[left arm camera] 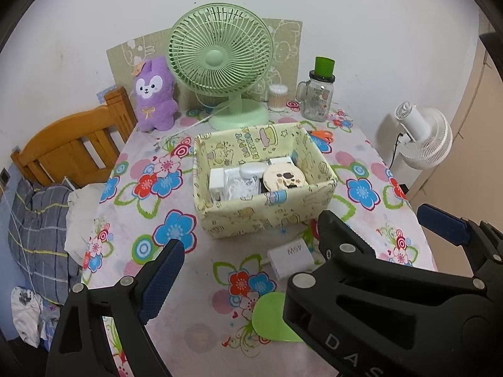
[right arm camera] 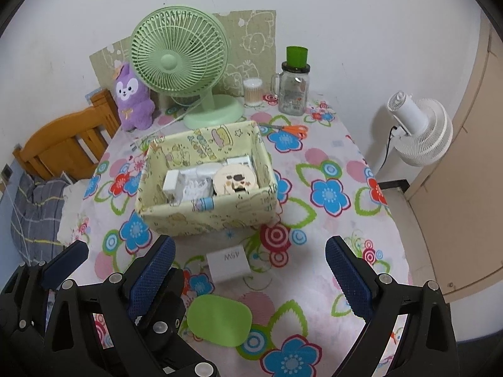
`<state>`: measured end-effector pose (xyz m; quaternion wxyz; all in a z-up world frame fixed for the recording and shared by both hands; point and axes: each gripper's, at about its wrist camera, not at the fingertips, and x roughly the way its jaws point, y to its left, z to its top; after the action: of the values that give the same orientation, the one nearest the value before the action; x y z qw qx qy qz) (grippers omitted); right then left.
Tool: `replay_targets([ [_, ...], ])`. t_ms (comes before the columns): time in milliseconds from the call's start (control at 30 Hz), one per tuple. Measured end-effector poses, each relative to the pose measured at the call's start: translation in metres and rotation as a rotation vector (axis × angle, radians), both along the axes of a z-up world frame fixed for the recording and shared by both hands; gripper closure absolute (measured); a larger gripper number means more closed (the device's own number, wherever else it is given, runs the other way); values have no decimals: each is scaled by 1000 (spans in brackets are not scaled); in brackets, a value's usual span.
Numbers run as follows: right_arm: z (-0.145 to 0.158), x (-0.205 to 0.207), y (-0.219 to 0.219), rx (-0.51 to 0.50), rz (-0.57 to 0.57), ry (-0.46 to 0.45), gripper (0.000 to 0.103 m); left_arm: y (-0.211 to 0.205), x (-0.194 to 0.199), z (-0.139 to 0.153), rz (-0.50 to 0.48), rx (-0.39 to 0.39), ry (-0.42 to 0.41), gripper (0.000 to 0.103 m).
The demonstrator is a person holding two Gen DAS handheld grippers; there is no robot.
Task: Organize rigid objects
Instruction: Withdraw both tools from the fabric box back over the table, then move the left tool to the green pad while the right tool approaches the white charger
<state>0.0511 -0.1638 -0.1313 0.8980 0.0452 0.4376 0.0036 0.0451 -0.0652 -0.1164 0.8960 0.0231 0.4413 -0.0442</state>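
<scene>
On the floral tablecloth (right arm camera: pixel 330 144), the yellow box (right arm camera: pixel 207 216) holds white chargers (right arm camera: pixel 172 182) and a round tin (right arm camera: pixel 234 180); both tools spread, empty.

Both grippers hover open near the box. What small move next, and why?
Probably lower the right gripper onto the white charger: it lies loose on the tablecloth between the open fingers, just outside the box.

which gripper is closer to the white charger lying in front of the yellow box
Right, though narrowly. The white charger lies on the cloth just ahead of the open right gripper, between its fingers. The open left gripper sits beside it; the charger lies toward that gripper's right finger.
</scene>
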Motion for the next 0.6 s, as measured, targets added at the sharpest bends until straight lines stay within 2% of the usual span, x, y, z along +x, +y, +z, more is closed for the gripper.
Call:
replay_targets([
  [233, -12, -13, -1, 20, 18, -43, 5, -1, -12, -10, -10, 2, -33, 10],
  [600, -41, -19, -1, 15, 63, -40, 5, -4, -22, -41, -15, -24, -8, 10],
])
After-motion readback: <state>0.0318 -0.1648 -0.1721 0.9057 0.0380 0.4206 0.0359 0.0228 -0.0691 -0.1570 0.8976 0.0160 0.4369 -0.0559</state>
